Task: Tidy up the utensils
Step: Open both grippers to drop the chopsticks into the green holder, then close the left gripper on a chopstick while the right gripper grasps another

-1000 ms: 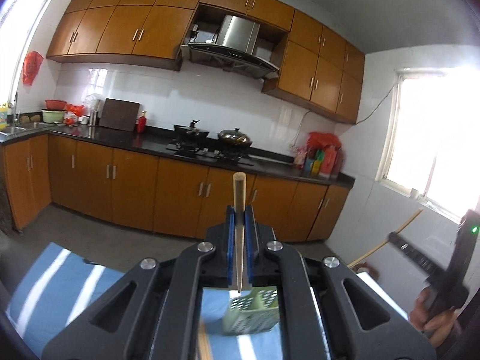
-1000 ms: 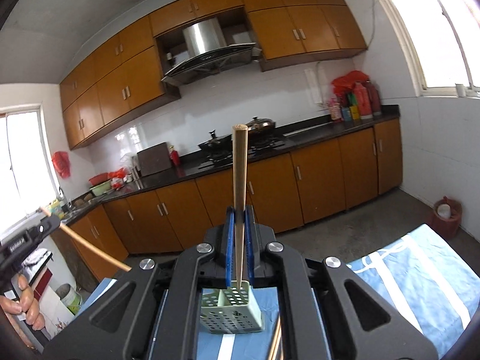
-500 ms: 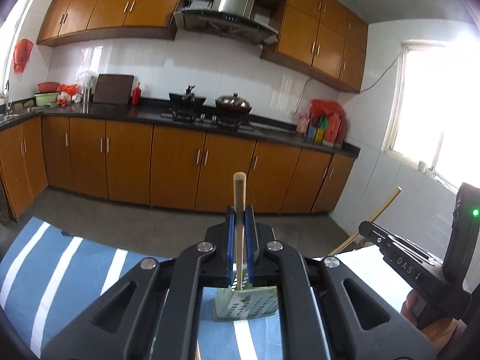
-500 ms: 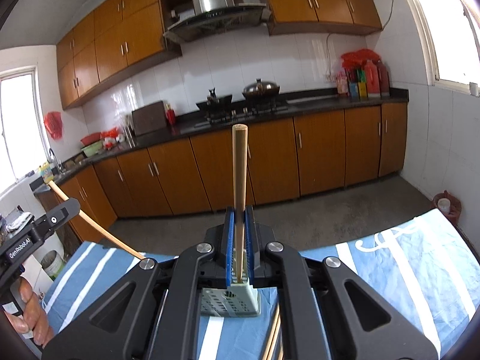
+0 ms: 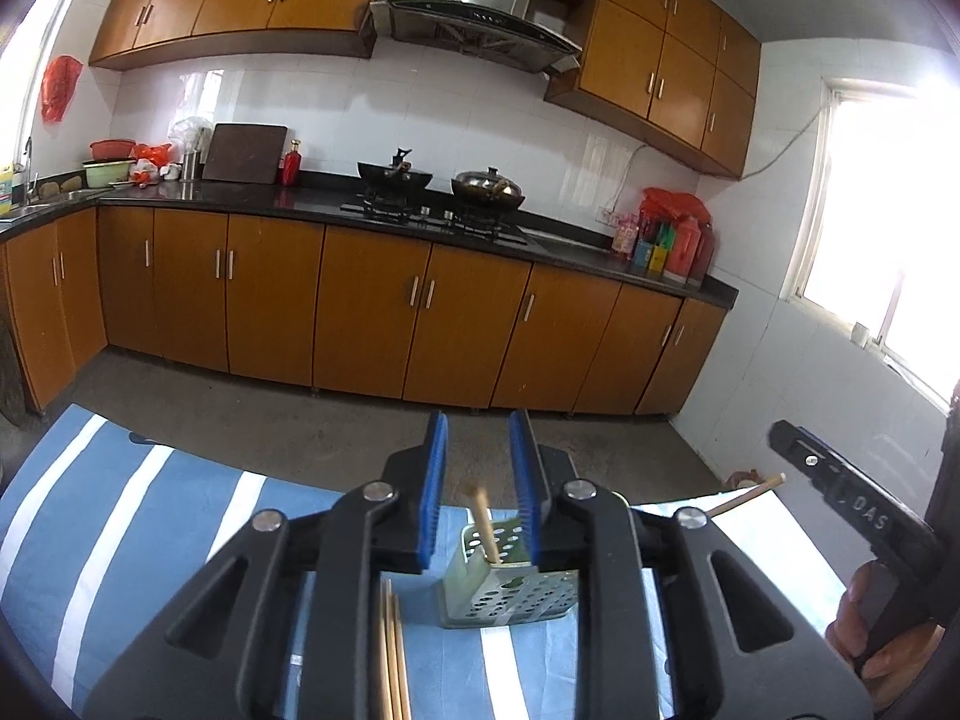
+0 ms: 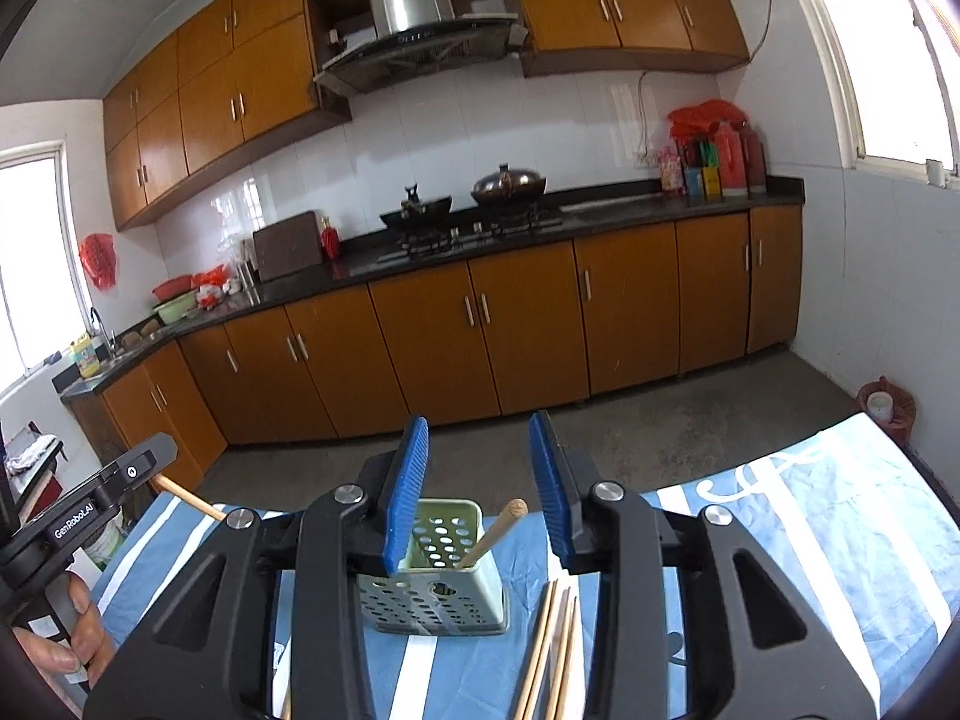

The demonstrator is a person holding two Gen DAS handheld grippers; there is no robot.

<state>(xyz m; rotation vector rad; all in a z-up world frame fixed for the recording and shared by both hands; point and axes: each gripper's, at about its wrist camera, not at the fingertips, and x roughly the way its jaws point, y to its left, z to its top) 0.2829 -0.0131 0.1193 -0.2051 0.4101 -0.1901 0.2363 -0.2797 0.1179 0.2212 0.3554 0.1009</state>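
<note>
Both wrist views close above holder [image 5: 510, 588], facing kitchen counter [image 6: 540, 228].

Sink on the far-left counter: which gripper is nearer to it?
Left. The left gripper is on the same side as the sink, which lies off to its left; the right gripper is farther over, on the left gripper's far side from it.

White lettering "GenRobot.AI" runs along the black body of the left gripper [image 6: 99, 501] — and partial letters "DAS" mark the right gripper [image 5: 864, 519].
</note>
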